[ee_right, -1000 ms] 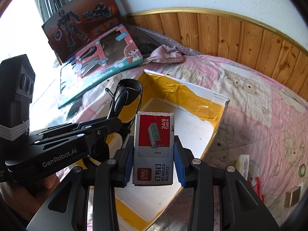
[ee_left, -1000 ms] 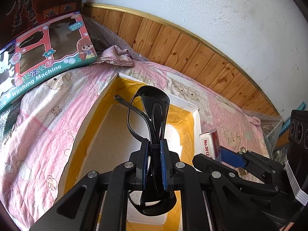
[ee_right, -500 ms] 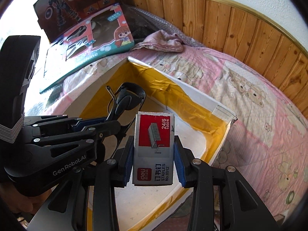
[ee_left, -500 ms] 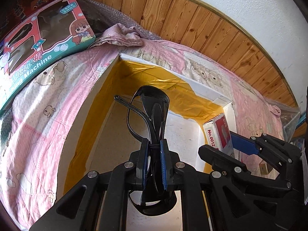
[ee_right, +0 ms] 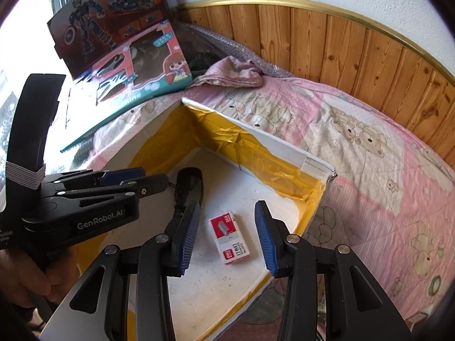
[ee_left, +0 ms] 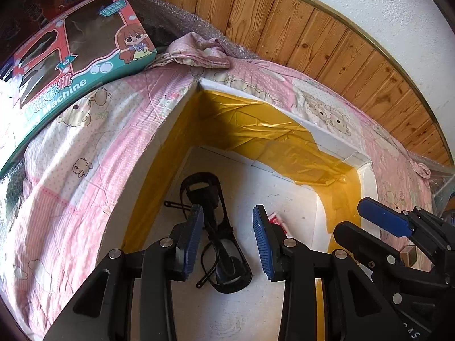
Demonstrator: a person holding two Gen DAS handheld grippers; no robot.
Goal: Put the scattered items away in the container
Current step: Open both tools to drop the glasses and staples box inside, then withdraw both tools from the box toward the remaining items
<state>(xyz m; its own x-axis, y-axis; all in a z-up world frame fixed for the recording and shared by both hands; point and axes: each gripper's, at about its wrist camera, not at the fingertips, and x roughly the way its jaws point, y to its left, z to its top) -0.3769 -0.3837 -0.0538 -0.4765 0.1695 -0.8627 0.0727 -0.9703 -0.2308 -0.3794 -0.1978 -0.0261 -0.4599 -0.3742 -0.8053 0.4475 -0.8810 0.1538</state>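
Observation:
A white foam box (ee_left: 331, 139) (ee_right: 273, 139) lined with yellow tape sits on the pink quilt. Black glasses (ee_left: 219, 236) lie on its white floor, partly seen as a dark shape (ee_right: 189, 186) in the right wrist view. My left gripper (ee_left: 227, 237) hangs open above them, holding nothing. A red and white staples box (ee_right: 229, 237) lies flat on the floor, and only its red edge (ee_left: 277, 221) shows in the left wrist view. My right gripper (ee_right: 226, 234) is open over it, empty.
A teal and red toy washing-machine carton (ee_left: 74, 54) (ee_right: 133, 85) and a dark robot toy carton (ee_right: 105, 20) lean at the far left. Crumpled pink cloth (ee_right: 230, 74) lies behind the box. Wood panelling (ee_left: 312, 37) backs the bed. A hand (ee_right: 25, 272) holds the left gripper.
Both grippers lowered into the box and opened. The glasses dropped from the left gripper onto the box floor, and the staples box dropped from the right gripper beside them.

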